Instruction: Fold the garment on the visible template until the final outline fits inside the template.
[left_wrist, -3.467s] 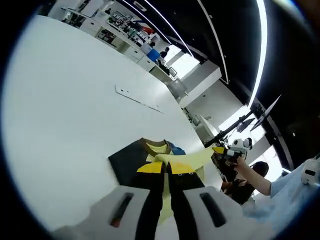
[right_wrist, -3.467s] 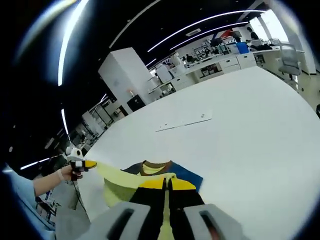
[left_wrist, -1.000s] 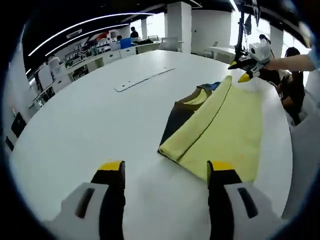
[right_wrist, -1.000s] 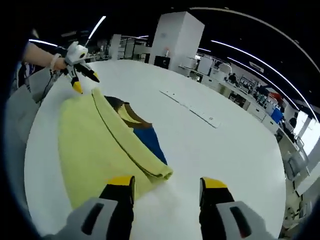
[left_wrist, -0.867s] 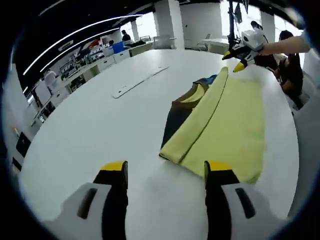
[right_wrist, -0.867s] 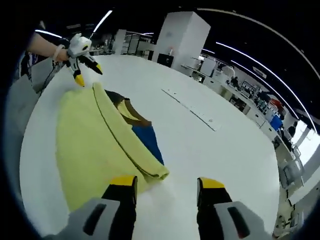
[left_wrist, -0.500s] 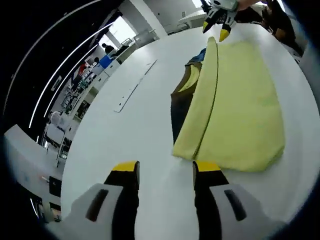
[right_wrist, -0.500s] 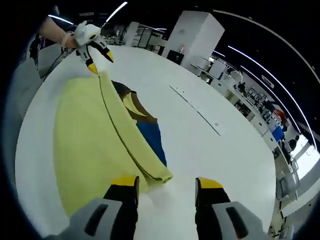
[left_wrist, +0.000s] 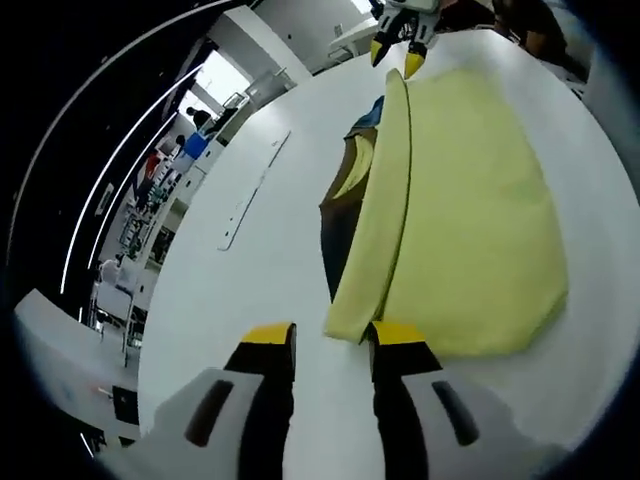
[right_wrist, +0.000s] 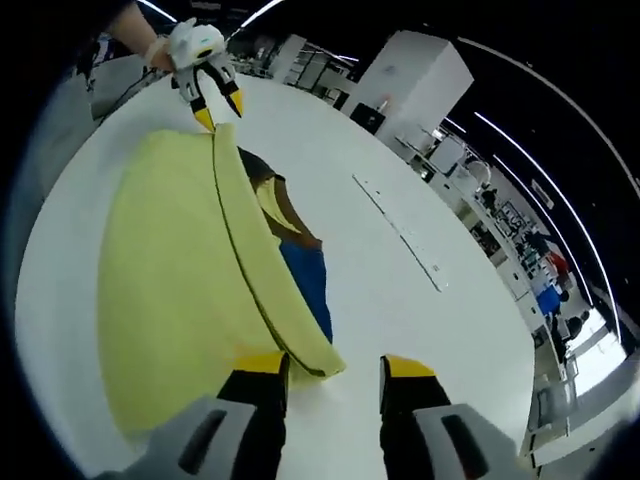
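The left gripper (left_wrist: 320, 345) is open a little, right at one end of the yellow shirt's (left_wrist: 470, 200) folded edge. That long fold runs across the white table (right_wrist: 400, 300) to the right gripper (right_wrist: 328, 372), also open there.

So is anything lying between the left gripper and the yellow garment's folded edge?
Nothing visible. The left gripper sits with open jaws at the corner of the yellow garment, with bare white table beside it.
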